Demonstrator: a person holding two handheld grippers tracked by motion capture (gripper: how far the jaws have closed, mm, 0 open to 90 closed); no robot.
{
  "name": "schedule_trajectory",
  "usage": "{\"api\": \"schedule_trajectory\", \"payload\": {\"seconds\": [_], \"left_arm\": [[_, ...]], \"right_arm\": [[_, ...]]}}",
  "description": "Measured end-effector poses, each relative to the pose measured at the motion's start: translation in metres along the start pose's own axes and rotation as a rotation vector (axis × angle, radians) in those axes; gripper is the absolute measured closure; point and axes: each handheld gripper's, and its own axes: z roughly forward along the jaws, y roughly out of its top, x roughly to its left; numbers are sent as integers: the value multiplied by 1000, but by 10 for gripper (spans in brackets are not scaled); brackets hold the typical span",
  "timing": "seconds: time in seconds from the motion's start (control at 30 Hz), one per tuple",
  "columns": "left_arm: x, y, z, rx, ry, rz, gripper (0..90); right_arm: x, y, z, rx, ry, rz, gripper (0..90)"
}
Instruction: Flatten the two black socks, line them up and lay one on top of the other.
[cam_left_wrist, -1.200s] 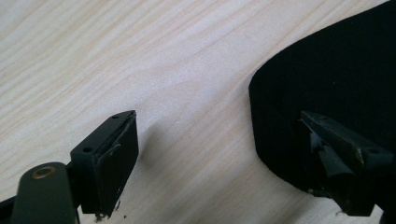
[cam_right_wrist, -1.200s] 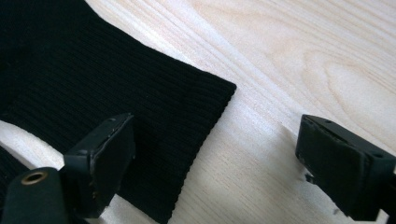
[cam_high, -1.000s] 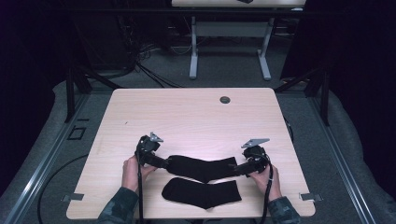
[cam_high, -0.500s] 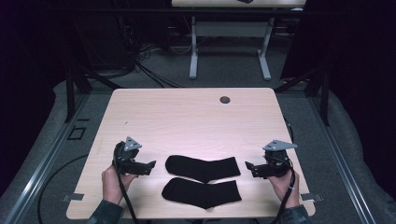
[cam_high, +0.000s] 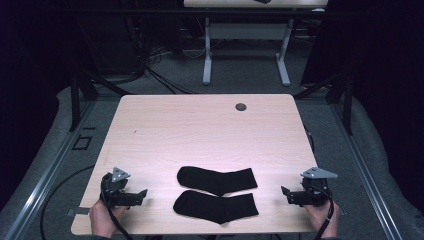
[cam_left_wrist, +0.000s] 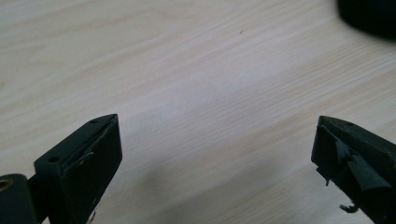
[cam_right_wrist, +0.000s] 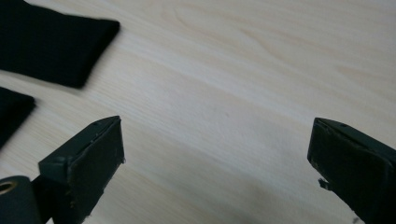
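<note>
Two flat black fabric socks lie side by side near the table's near edge, centre: far sock (cam_high: 217, 180), near sock (cam_high: 216, 206), just apart. Soft, light, floppy; probably best pinched at cuff or toe end, will drape. Left gripper (cam_high: 141, 194) at near-left, jaws just been opening, wide apart, nothing between. Right gripper (cam_high: 285, 192) at near-right, jaws spread, empty. Both held low, pointing inward toward socks, well apart from them. Light wood table (cam_high: 200, 130).
</note>
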Motion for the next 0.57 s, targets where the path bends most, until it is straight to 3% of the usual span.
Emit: {"api": "schedule_trajectory", "payload": {"seconds": [0.1, 0.23, 0.37, 0.57], "left_arm": [[2, -9, 6, 6, 21, -8, 6], [4, -15, 8, -46, 9, -35, 0], [4, -18, 10, -86, 16, -39, 0], [6, -16, 12, -86, 17, -44, 0]], "right_arm": [[-7, -10, 6, 20, -7, 14, 11], [-12, -20, 15, 54, -8, 32, 0], [-12, -23, 17, 14, -12, 31, 0], [-12, -23, 17, 11, -16, 27, 0]]}}
